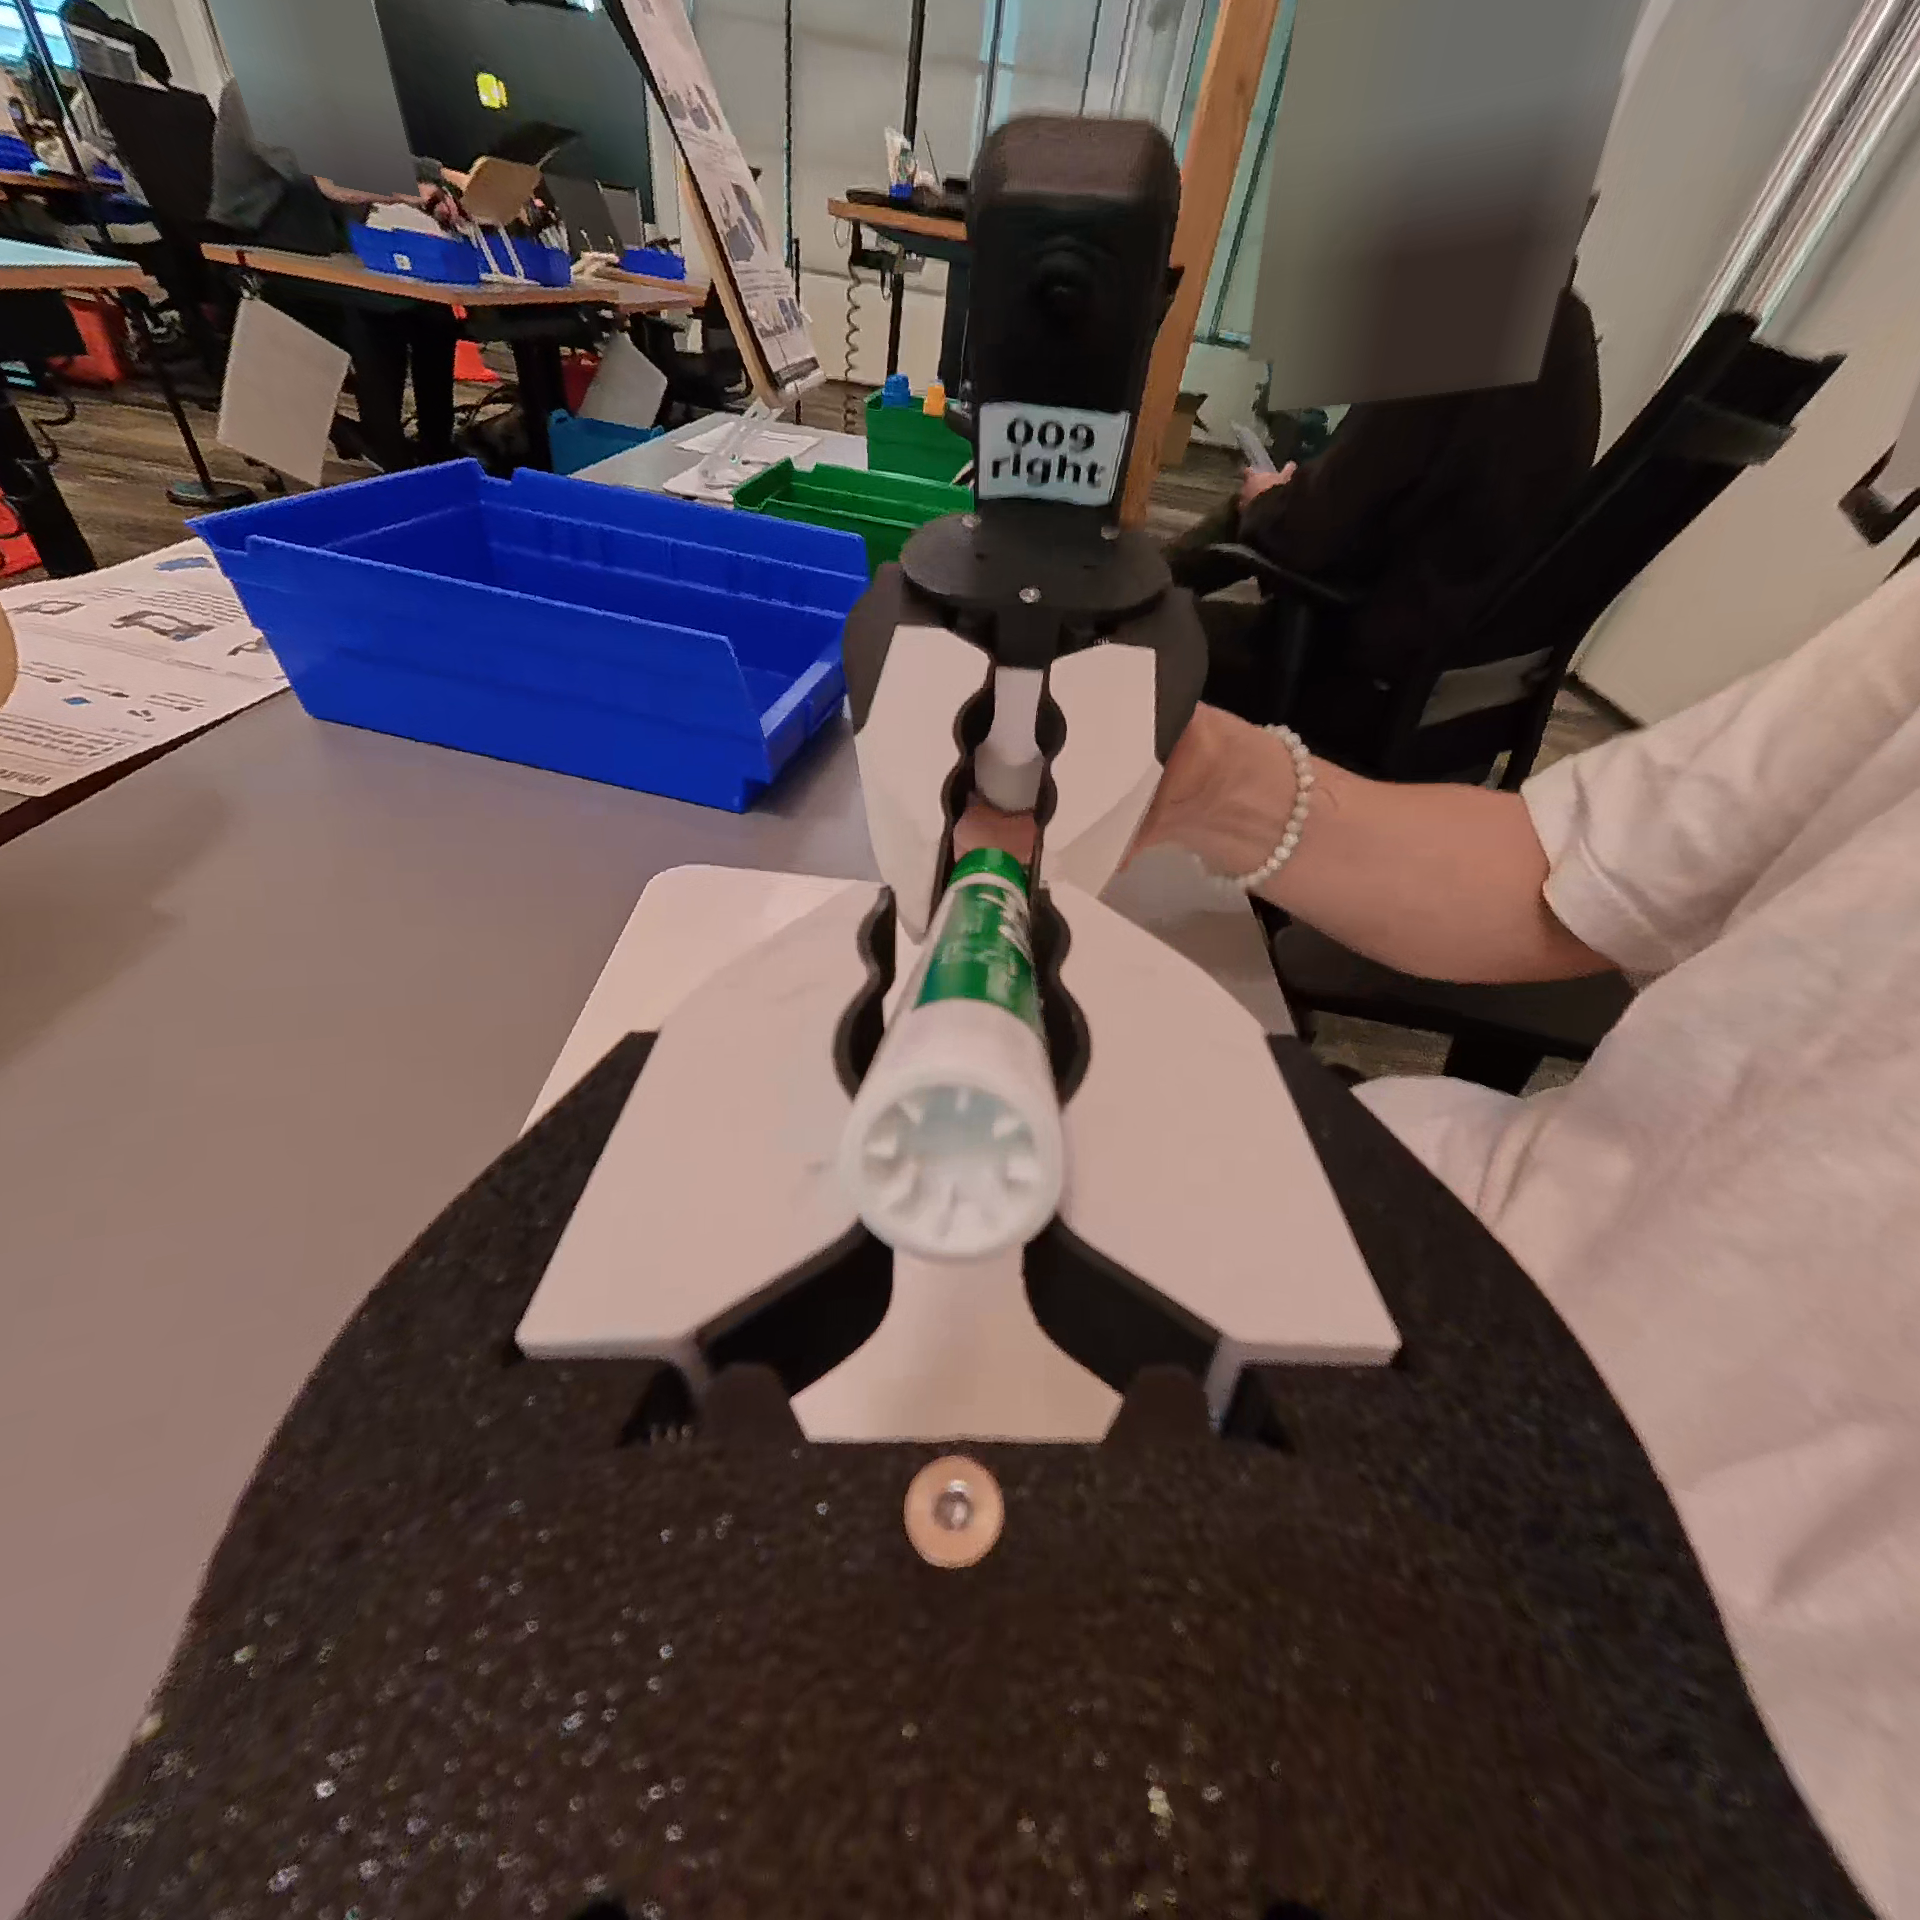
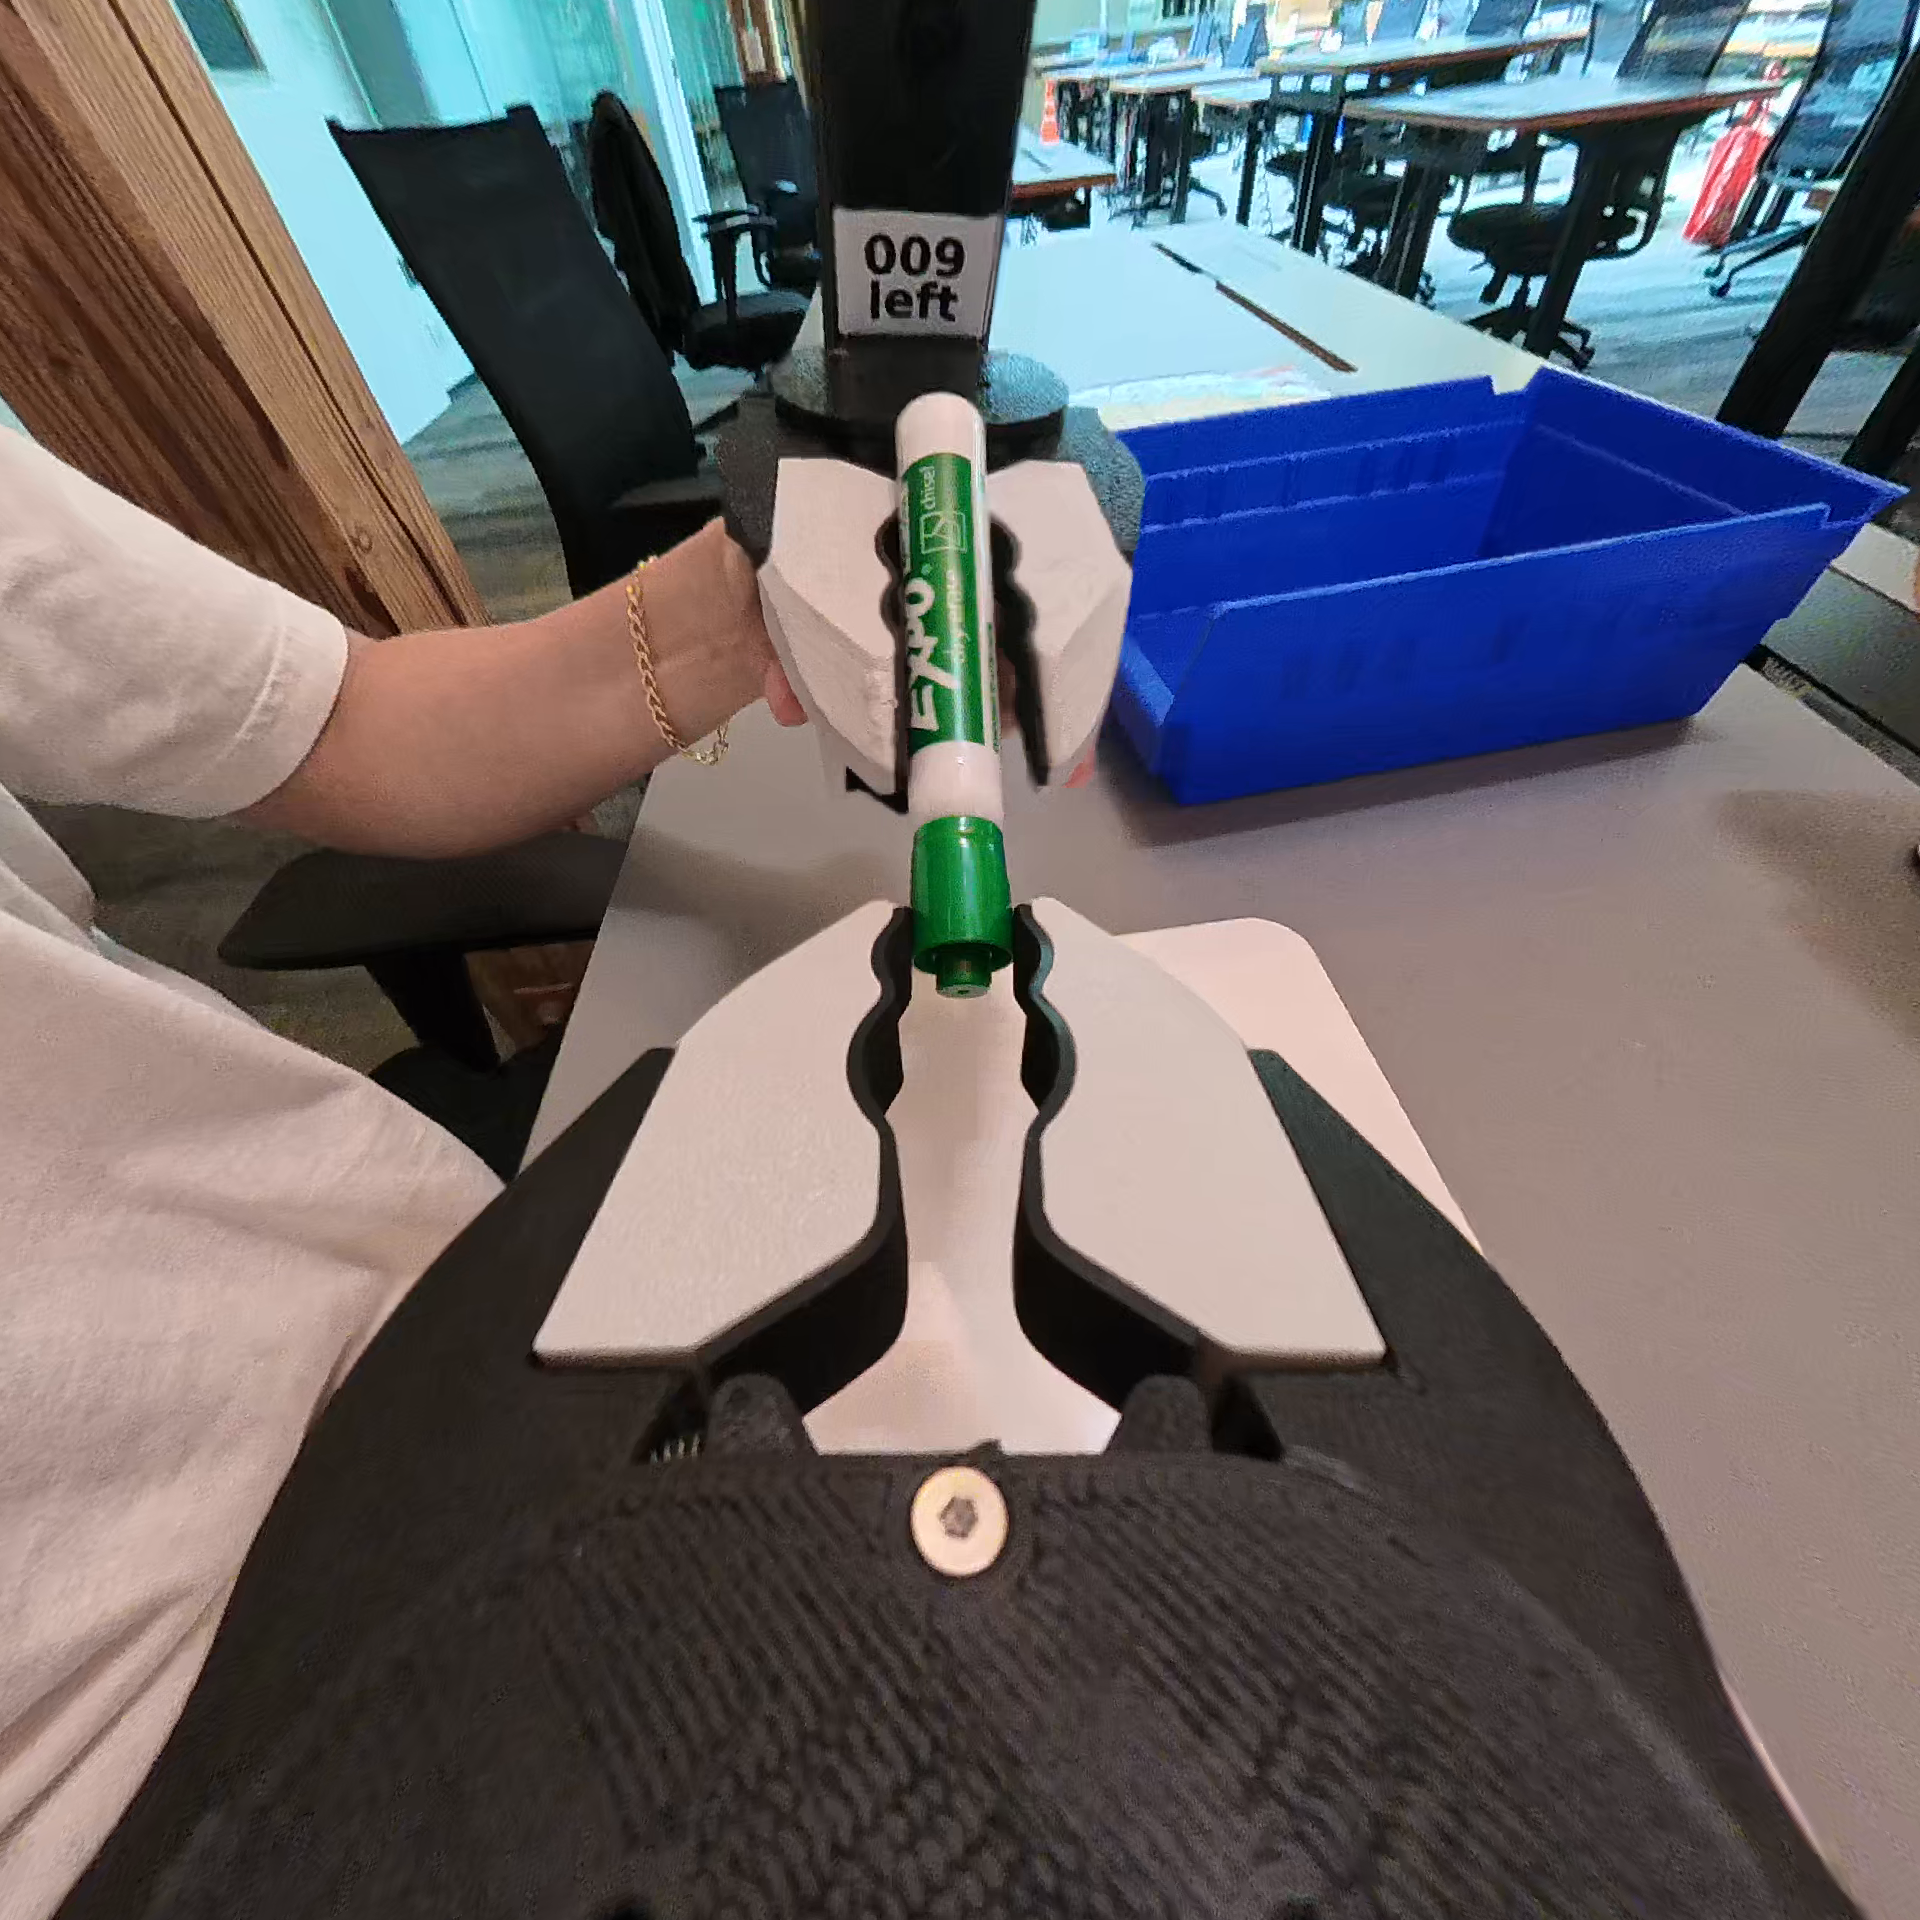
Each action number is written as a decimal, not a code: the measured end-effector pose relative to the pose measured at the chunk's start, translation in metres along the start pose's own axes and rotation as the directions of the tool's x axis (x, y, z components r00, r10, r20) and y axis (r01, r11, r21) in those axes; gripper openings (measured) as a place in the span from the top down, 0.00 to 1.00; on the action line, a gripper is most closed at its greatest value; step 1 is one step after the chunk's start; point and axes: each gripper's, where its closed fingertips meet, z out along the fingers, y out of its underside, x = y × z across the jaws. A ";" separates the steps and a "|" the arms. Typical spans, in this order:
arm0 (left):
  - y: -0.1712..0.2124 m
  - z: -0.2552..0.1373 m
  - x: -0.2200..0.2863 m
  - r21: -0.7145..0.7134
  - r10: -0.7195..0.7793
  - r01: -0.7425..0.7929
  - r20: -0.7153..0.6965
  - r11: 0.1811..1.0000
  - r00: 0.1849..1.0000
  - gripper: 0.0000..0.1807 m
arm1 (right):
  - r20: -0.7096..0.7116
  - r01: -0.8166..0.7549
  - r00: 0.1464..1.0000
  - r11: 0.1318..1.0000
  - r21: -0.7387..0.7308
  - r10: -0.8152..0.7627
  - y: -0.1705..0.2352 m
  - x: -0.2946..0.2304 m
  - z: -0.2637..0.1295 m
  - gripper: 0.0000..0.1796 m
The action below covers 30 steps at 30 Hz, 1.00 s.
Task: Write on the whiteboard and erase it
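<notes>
Grey table [image 2: 1558, 1039]: carries every item listed here; a person in a white short-sleeved top sits at its near edge

Blue bin [image 2: 1455, 623]: open-topped plastic, on the table beyond the grippers, nothing visible inside; a green bin [image 1: 831, 499] stands farther back, seen in the left wrist view

Whiteboard [image 2: 1299, 1039]: small white panel with rounded corners, flat on the table directly beneath both grippers, near the table's edge; the surface that shows bears no marks

Left gripper [image 1: 961, 997]: black body with white fingers, closed around the white barrel of the marker, whose butt end points back at its own camera; in the right wrist view it appears opposite [image 2: 940, 613], held by a hand with a gold chain bracelet

Right gripper [image 2: 961, 935]: same build, fingertips nipped onto the marker's cap; in the left wrist view it faces the camera [image 1: 997, 790], held by a hand with a pearl bracelet

Marker [image 2: 945, 623]: white barrel with a green label, held in the air above the whiteboard, bridging the two grippers

Cap [image 2: 958, 894]: green, at the marker's tip end, between the right gripper's fingertips; whether seated or loosened cannot be told
</notes>
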 end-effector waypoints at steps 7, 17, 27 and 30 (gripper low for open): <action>0.009 -0.005 0.002 -0.037 0.062 -0.061 0.014 0.997 0.998 0.90 | 0.012 0.021 1.000 0.998 -0.055 -0.020 0.003 0.001 0.007 0.89; 0.018 -0.010 0.002 0.005 0.026 -0.026 0.012 1.000 1.000 0.89 | 0.116 -0.024 0.993 0.997 -0.068 0.031 0.004 0.000 0.018 0.86; 0.025 -0.013 0.002 0.000 0.043 -0.043 0.017 0.999 0.999 0.90 | 0.130 0.078 0.990 0.966 -0.248 -0.047 0.015 -0.003 0.023 0.89; 0.029 -0.014 0.001 0.019 0.035 -0.035 0.016 0.999 0.999 0.90 | 0.126 0.072 0.991 0.959 -0.275 -0.038 0.017 -0.003 0.025 0.89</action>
